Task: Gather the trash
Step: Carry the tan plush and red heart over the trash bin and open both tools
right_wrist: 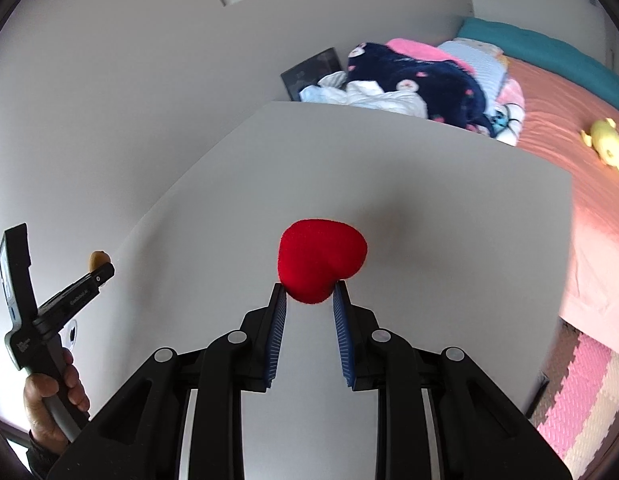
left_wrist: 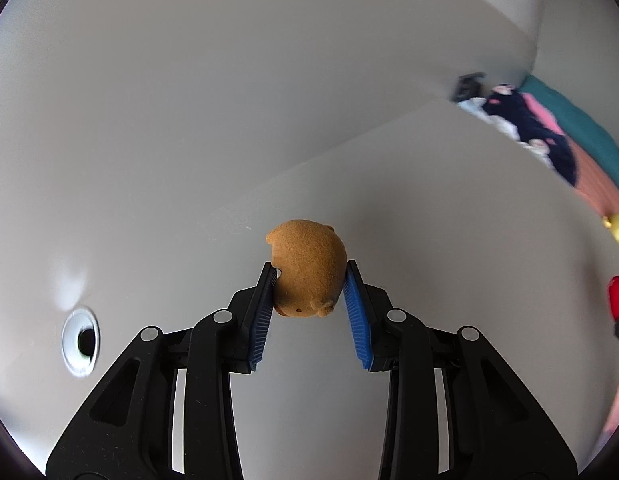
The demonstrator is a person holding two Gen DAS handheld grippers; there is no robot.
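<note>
My left gripper is shut on a small brown plush toy, held above the white table. My right gripper is shut on a red plush heart, also held above the white table. In the right wrist view the left gripper shows at the far left with the brown toy at its tip. In the left wrist view the red heart shows at the right edge.
A round cable hole sits in the table at the left. Behind the table lies a bed with a pile of clothes, a dark tablet and a yellow plush toy. Pink foam floor mats lie at the right.
</note>
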